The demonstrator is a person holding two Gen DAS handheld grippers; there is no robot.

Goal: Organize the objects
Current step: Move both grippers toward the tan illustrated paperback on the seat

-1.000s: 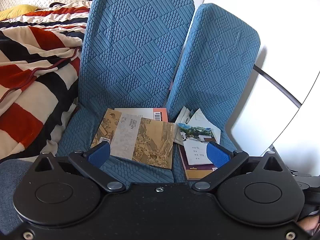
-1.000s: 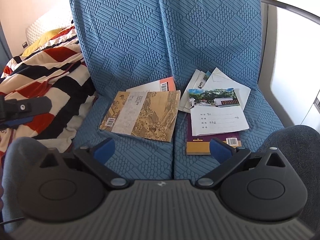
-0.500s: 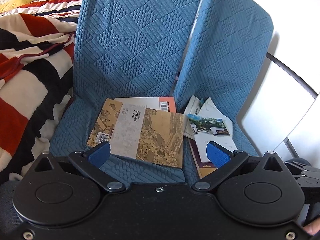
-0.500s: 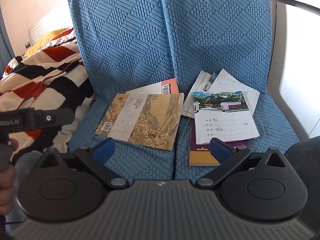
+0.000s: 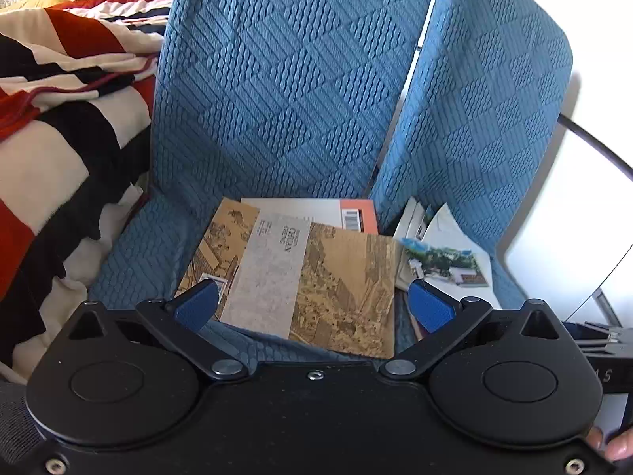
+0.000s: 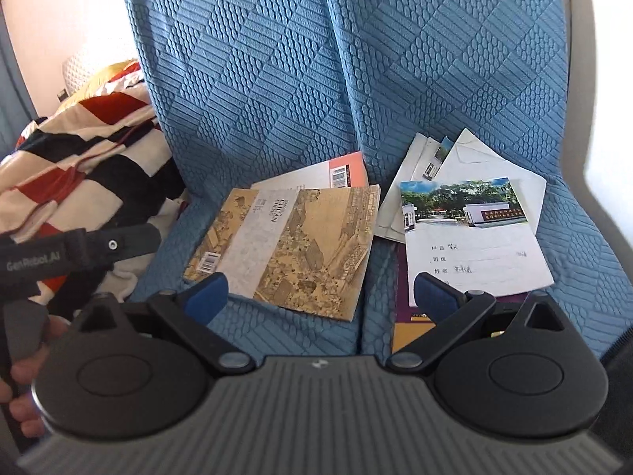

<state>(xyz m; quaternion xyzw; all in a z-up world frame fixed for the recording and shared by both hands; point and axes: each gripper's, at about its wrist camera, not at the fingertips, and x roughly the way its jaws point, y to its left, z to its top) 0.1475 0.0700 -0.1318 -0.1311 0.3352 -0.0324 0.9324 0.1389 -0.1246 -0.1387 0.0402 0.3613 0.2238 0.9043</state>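
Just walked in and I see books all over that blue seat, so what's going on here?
A person holds a gripper in each hand over a blue covered seat strewn with books. The left gripper and right gripper are both open and hold nothing. A tan book with an old painting on its cover lies on an orange-and-white book; beside them a photo-covered notebook tops loose papers and a purple book.

The blue sofa cover (image 6: 316,79) is quilted cloth, rough with raised diamonds. At the left of the frame the striped blanket (image 6: 87,158) looks soft and fleecy. The tan book (image 6: 289,245) has a matt paper cover; the white booklet (image 6: 474,253) is smooth paper.
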